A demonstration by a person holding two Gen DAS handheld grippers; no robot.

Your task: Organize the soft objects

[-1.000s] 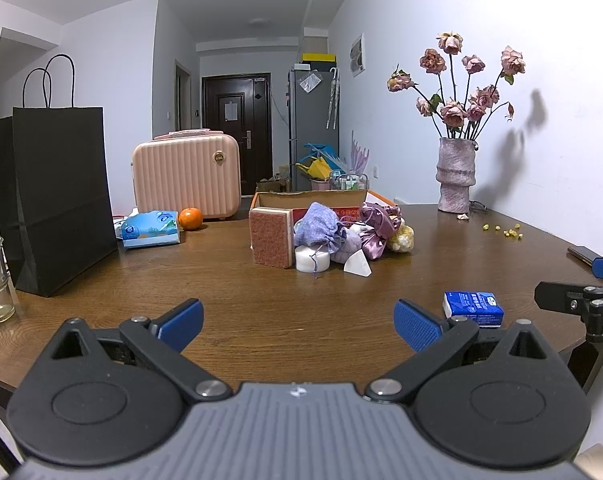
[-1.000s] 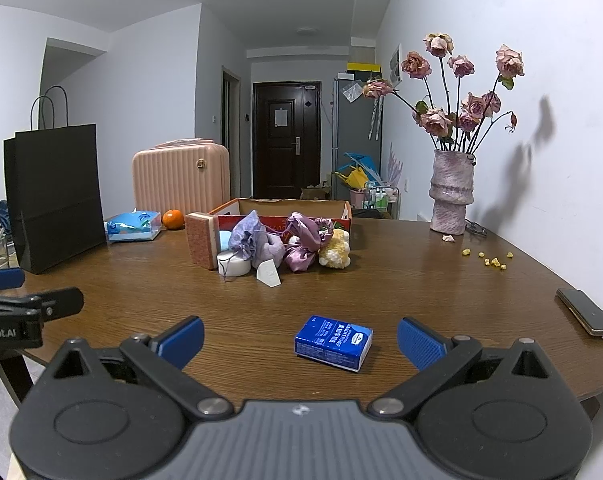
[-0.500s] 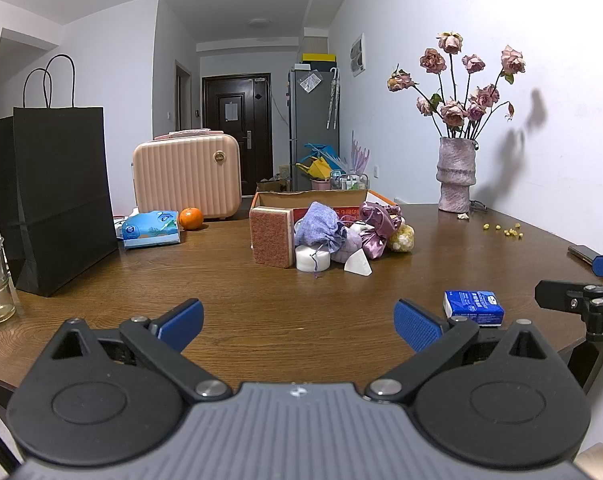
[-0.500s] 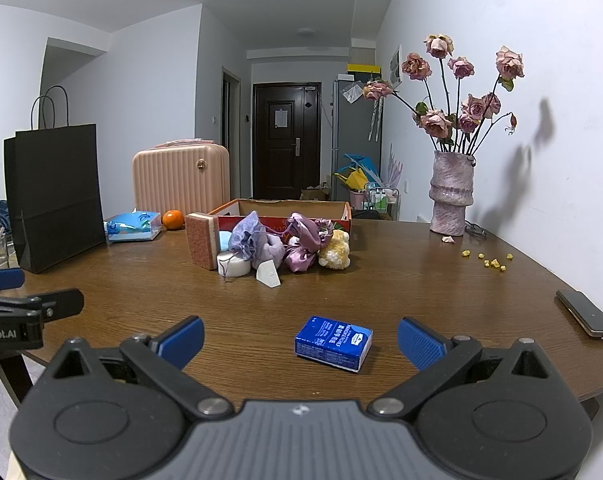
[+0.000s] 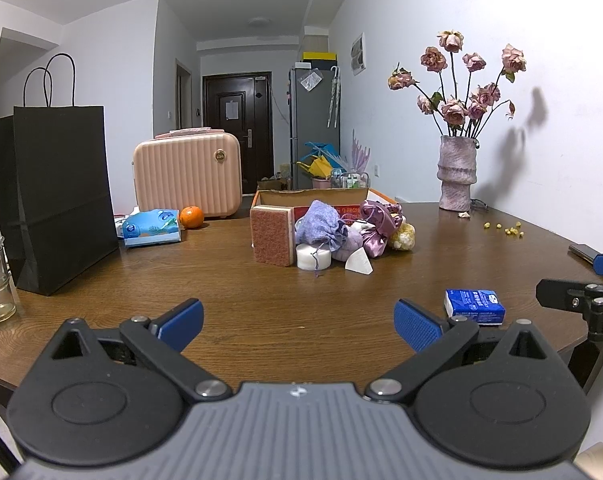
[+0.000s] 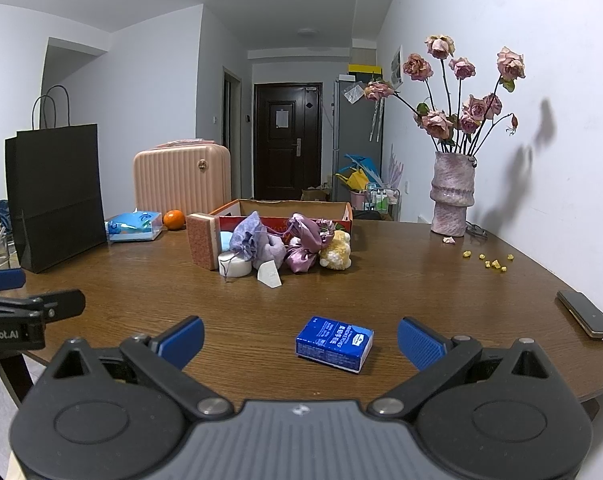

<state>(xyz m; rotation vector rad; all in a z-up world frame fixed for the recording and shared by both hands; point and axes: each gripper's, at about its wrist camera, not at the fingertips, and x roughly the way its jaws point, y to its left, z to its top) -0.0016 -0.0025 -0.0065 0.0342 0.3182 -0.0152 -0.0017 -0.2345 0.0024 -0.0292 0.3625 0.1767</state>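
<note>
On the table (image 6: 381, 280) sit 1 cardboard box (image 6: 293, 206), 1 sponge (image 6: 201, 246), 2 drawstring pouches (image 6: 249, 236), 1 white round pad (image 6: 234, 266) and 1 blue tissue pack (image 6: 335, 343). Also 1 vase (image 6: 450, 194), 1 phone (image 6: 587, 314), 1 orange (image 6: 174, 219), 1 black bag (image 6: 57, 196).

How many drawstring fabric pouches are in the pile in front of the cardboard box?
2 clearly: a lavender pouch left-centre, a shiny pink pouch to its right. More may be hidden.

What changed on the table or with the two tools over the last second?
Nothing visibly changed. Both tools, left and right, hang open and empty over the near edge of the table. The blue tissue pack lies in front of the right tool, untouched, and the pile of soft things sits against the cardboard box as before.
</note>
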